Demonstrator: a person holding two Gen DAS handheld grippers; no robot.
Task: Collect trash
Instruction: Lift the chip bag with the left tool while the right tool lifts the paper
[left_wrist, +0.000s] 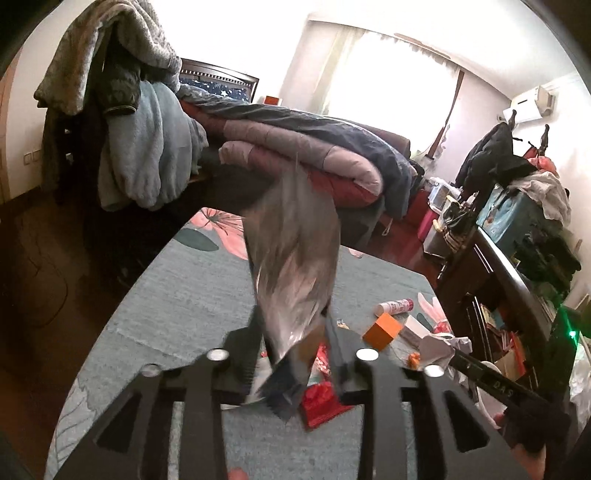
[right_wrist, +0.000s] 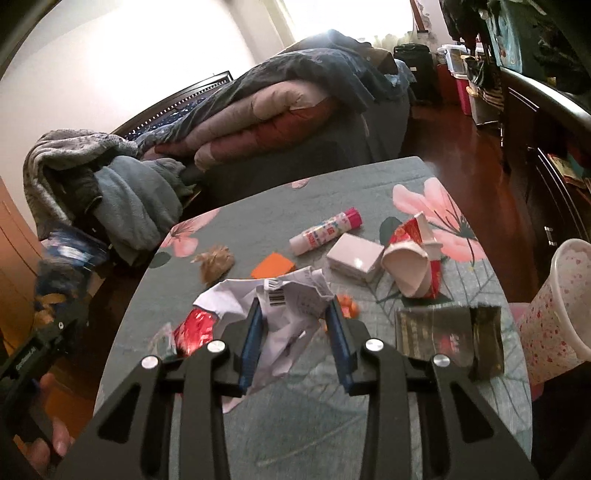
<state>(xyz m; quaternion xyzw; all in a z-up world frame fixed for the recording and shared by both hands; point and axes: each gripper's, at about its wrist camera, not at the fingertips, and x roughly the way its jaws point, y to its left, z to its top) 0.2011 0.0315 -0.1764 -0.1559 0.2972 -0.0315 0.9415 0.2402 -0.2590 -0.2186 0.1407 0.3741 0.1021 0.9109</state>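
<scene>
The crumpled paper (right_wrist: 291, 295), the largest scrap on the table (right_wrist: 332, 184), looks light, soft and easily crushed; a pinch across its bunched middle should hold. It is white with a printed barcode and lies between the spread fingers of the right claw (right_wrist: 295, 314), which is not closed on it. The silver wrapper (left_wrist: 295, 258), thin, slick and floppy, stands up from the left claw (left_wrist: 295, 332), pinched at its lower end above the table. A dark foil packet (right_wrist: 448, 338) lies flat near a flowered cup (right_wrist: 554, 306), likely needing an edge grip.
</scene>
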